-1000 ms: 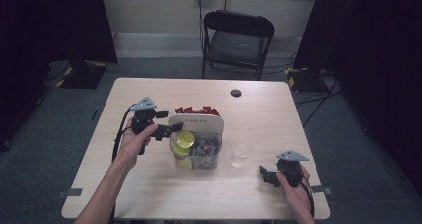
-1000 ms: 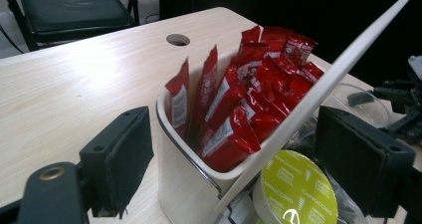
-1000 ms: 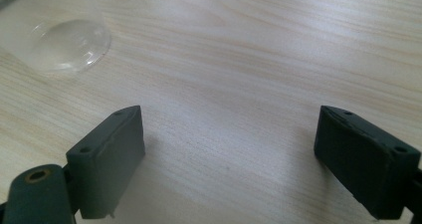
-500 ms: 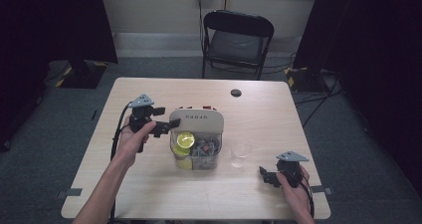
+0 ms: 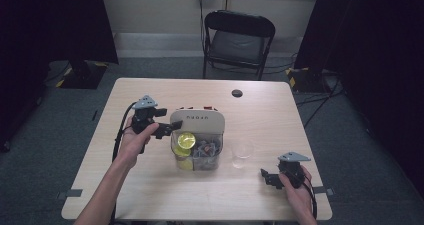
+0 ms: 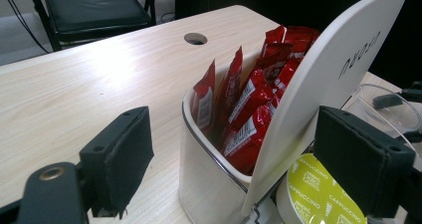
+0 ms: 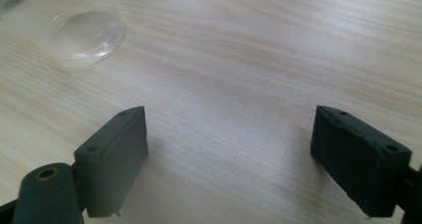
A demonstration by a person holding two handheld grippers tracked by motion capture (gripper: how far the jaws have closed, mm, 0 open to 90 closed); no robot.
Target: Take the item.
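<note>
A box organiser stands mid-table. Its white hinged lid (image 5: 197,121) leans over a back tub of red sachets (image 5: 198,108). In the left gripper view the lid (image 6: 323,84) is tilted and the red sachets (image 6: 249,109) stand upright in the white tub (image 6: 209,169). The clear front part holds a yellow-green capsule (image 5: 186,140) marked cappuccino (image 6: 323,194). My left gripper (image 5: 167,127) is open at the box's left side, its jaws straddling the lid's edge (image 6: 241,157). My right gripper (image 5: 267,177) rests open near the table's front right (image 7: 249,154), with nothing between its jaws.
A clear glass (image 5: 242,151) stands right of the box, and its base (image 7: 87,35) lies ahead of the right gripper. A round cable hole (image 5: 237,93) is in the far part of the wooden table (image 5: 300,125). A black folding chair (image 5: 237,40) stands beyond it.
The white lid has swung down over the red sachets, which showed fully a second ago. My left gripper stays at the box's left side. The right gripper has not moved.
</note>
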